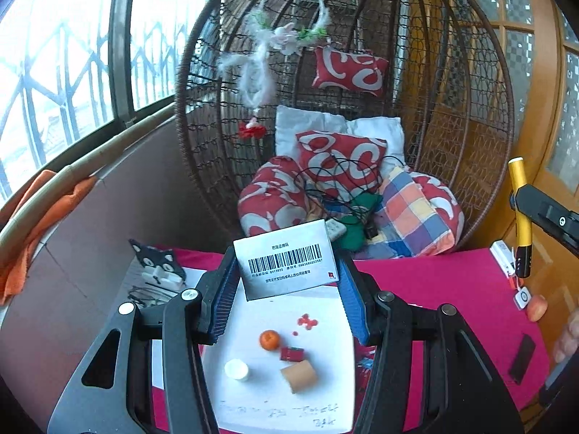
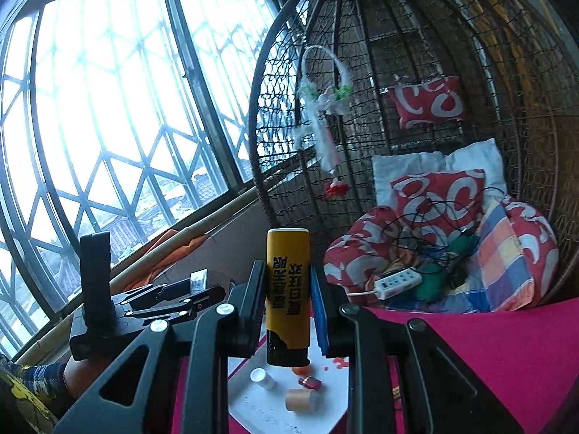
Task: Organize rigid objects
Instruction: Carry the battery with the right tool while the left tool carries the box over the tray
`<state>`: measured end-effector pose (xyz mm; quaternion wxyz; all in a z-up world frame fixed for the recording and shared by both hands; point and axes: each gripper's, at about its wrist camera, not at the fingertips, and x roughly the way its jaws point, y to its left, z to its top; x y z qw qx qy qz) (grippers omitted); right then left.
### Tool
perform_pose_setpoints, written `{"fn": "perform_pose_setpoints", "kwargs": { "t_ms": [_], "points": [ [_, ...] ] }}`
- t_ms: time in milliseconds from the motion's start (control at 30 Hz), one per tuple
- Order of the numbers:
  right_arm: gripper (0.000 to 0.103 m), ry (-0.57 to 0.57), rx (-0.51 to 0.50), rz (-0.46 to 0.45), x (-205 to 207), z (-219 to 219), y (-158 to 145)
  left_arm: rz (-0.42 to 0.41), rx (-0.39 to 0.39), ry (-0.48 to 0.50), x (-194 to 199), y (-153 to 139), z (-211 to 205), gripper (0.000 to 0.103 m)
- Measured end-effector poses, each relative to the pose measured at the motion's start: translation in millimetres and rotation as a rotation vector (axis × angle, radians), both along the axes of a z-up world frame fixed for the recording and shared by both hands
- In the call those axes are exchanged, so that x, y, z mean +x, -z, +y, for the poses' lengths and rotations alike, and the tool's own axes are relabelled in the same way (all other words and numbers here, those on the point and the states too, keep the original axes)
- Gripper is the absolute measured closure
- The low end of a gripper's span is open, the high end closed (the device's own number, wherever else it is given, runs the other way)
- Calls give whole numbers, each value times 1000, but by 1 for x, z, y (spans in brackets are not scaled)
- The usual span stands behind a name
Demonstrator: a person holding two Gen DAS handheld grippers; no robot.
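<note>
My left gripper is shut on a silver box with a barcode, held above a white sheet on the magenta table. On the sheet lie a small orange, a white cap, a tan cylinder, a small red box and red bits. My right gripper is shut on an upright yellow and black tube, above the same sheet. The tube and right gripper also show at the right edge of the left wrist view. The left gripper shows at left in the right wrist view.
A wicker egg chair full of cushions, cables and a power strip stands behind the table. A cat-shaped holder sits at the table's left. Small white items, a peach-coloured fruit and a black slab lie at right.
</note>
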<state>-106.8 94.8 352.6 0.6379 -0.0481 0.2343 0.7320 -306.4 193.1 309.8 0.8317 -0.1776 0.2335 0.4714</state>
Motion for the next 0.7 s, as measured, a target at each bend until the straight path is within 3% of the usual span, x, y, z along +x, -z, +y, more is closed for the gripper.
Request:
{"fn": "perform_pose_setpoints", "kwargs": {
  "t_ms": [300, 700],
  "points": [
    [81, -41, -45, 7, -30, 36, 19, 32, -24, -21, -26, 15, 21, 51],
    [80, 23, -246, 55, -38, 86, 83, 50, -193, -1, -42, 66, 77, 51]
  ]
}}
